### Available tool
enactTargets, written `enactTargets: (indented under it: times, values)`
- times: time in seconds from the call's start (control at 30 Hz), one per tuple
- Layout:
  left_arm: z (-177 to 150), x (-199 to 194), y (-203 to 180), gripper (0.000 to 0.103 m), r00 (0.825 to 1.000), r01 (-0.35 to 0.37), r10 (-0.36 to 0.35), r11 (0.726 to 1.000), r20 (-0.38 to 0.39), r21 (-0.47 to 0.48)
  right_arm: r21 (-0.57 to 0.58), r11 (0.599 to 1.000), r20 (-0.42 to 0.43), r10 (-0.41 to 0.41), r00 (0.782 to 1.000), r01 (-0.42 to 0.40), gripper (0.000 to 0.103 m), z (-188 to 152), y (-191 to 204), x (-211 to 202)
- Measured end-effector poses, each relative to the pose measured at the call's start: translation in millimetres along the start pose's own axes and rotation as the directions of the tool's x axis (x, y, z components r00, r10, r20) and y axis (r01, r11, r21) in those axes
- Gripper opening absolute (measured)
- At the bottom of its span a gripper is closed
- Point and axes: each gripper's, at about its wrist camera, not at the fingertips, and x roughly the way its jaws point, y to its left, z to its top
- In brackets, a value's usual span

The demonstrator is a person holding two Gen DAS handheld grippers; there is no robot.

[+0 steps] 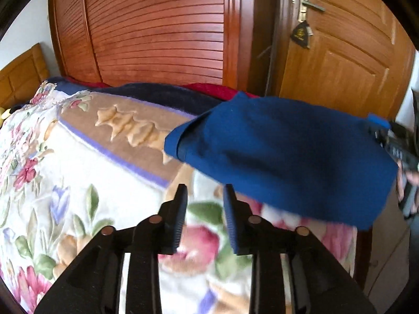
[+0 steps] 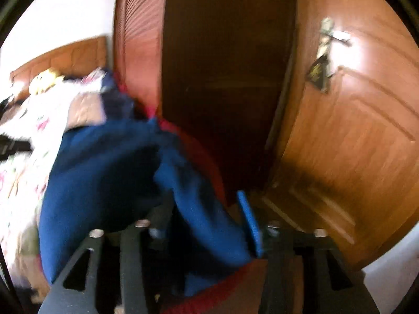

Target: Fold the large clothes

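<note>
Blue cloth, a large garment (image 1: 282, 157), is seen hanging in the air above the far right part of a bed covered by a floral blanket (image 1: 78, 183), with a hemmed sleeve end or cuff pointing left. The left gripper (image 1: 205, 217) is shown with its jaws parted and nothing between them, only the blanket beneath. The right gripper (image 2: 207, 225) is blurred in its own view; the garment is draped between and over its 2 fingers, and the blue pad of 1 finger (image 2: 250, 225) stands clear of the cloth on the right, so the jaws appear released, though whether any pinch remains on the hidden side cannot be told. No tidy fold is visible: the cloth is bunched and airborne, not spread flat. The task is therefore judged to be at an early stage, with laying out, smoothing and every fold left to be done. A wooden wardrobe (image 1: 157, 31) and a door (image 1: 345, 52) are seen behind.
</note>
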Motion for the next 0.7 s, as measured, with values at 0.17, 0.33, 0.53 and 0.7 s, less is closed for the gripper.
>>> enactTargets:
  times: [0.17,0.33,0.53,0.7]
  values:
    - [-28.6,-31.9,1.7,0.033,0.999,-0.016,0.016,1.000,0.039,0.000,-0.023,0.995,0.101,0.097,0.990,-0.095,0.063,11.9,24.2,-41.7]
    - [-64.7,-75.1,7.7,0.033,0.993,-0.060,0.064,0.997,0.096,-0.040,-0.039,0.961,-0.032,0.272,0.962,-0.273,0.052,-6.6,48.3,-39.4]
    - [-117.3,-126.9,18.2,0.033,0.988,-0.077,0.089,0.992,0.123,-0.099,0.027,0.962,-0.111,0.273,0.956,-0.272,0.045,-41.5,36.7,-5.6]
    - [-155.9,-176.3,23.5,0.033,0.977,-0.132,0.151,0.983,0.151,-0.127,0.002,0.981,-0.123,0.192,0.974,-0.193,0.045,-25.8,52.7,-40.3]
